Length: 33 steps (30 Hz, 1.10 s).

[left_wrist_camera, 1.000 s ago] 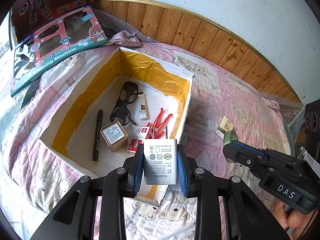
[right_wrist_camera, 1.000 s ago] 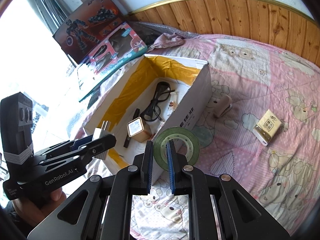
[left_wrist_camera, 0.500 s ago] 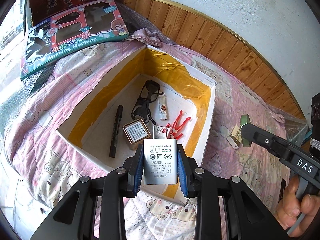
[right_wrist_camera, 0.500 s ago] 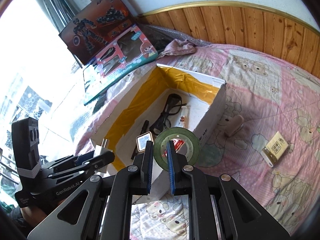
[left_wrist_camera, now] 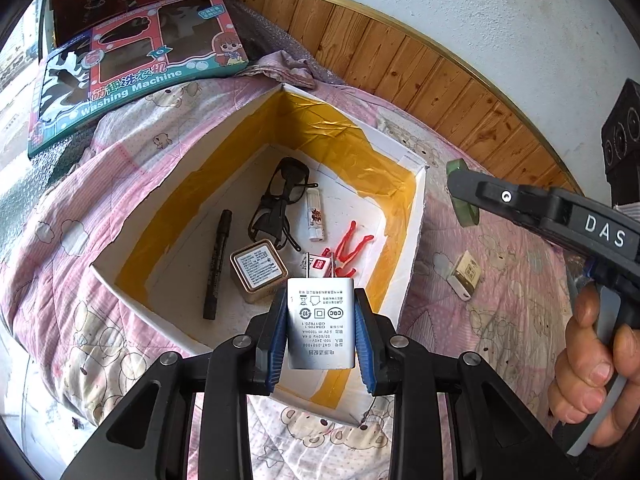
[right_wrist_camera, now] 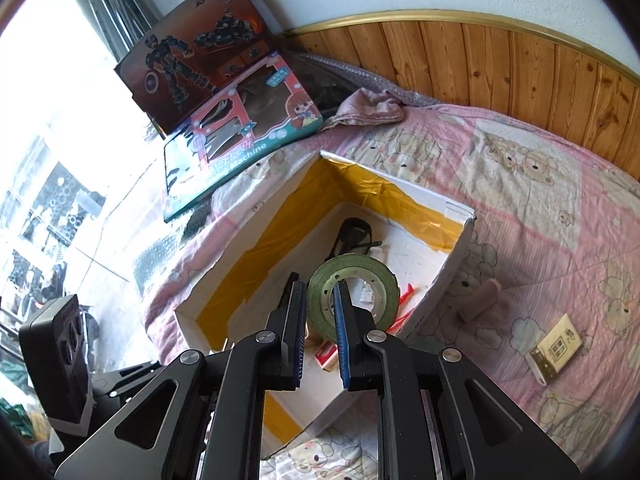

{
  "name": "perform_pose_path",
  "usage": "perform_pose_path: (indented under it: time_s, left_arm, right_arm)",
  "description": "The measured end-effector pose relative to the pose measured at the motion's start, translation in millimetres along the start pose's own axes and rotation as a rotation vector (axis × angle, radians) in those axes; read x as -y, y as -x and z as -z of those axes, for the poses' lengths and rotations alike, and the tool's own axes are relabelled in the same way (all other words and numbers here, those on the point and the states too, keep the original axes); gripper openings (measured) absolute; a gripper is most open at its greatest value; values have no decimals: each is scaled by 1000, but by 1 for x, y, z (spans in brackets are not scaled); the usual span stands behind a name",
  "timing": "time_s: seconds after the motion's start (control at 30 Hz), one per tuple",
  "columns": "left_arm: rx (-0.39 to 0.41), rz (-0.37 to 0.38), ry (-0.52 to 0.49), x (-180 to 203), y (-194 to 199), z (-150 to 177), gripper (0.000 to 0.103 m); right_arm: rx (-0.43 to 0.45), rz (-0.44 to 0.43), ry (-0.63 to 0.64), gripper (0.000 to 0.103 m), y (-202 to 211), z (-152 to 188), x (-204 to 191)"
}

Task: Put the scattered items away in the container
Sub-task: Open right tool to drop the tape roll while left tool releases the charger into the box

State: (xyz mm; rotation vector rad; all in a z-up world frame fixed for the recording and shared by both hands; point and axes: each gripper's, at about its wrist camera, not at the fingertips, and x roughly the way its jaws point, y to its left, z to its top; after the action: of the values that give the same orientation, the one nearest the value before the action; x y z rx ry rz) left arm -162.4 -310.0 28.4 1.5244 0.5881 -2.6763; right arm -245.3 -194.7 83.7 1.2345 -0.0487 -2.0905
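Observation:
My left gripper (left_wrist_camera: 321, 324) is shut on a white plug charger (left_wrist_camera: 321, 326), held over the near edge of the white box with yellow-taped walls (left_wrist_camera: 348, 136). Inside the box lie black glasses (left_wrist_camera: 280, 200), a black marker (left_wrist_camera: 216, 256), a lighter (left_wrist_camera: 314, 216), a small square tin (left_wrist_camera: 258, 270) and red clips (left_wrist_camera: 352, 240). My right gripper (right_wrist_camera: 320, 312) is shut on the rim of a green tape roll (right_wrist_camera: 360, 296), above the box (right_wrist_camera: 248, 240). In the left wrist view that gripper (left_wrist_camera: 460, 184) hangs to the right of the box's far corner.
A small yellow-and-white packet (right_wrist_camera: 556, 348) and a beige cylinder (right_wrist_camera: 480, 300) lie on the pink quilt right of the box. Toy boxes (left_wrist_camera: 132, 68) lean at the back left. A wood-panelled wall (right_wrist_camera: 500, 64) runs behind the bed.
Both grippers have risen and moved toward the box with their loads. The tape roll now hangs over the box interior instead of beside its wall.

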Motion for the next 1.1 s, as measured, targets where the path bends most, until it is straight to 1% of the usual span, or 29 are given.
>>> perform_pose_path:
  time_s: [0.27, 0.4, 0.53, 0.73, 0.9, 1.1]
  left_arm:
    - [-38, 19, -9, -3, -16, 1, 31]
    - [-59, 29, -21, -1, -25, 3, 31]
    - [-72, 17, -43, 2, -32, 4, 31]
    - [-92, 27, -57, 2, -41, 5, 31]
    - [-103, 34, -63, 1, -47, 6, 31]
    - [-108, 36, -63, 1, -50, 6, 31]
  right_arm:
    - [-31, 14, -2, 14, -25, -20, 12]
    - [-63, 27, 4, 14, -41, -26, 18]
    - [-90, 51, 11, 14, -57, -32, 27]
    - [-139, 75, 5, 14, -83, -41, 42]
    - [-177, 89, 28, 14, -100, -45, 43]
    - [-200, 102, 42, 14, -114, -51, 44]
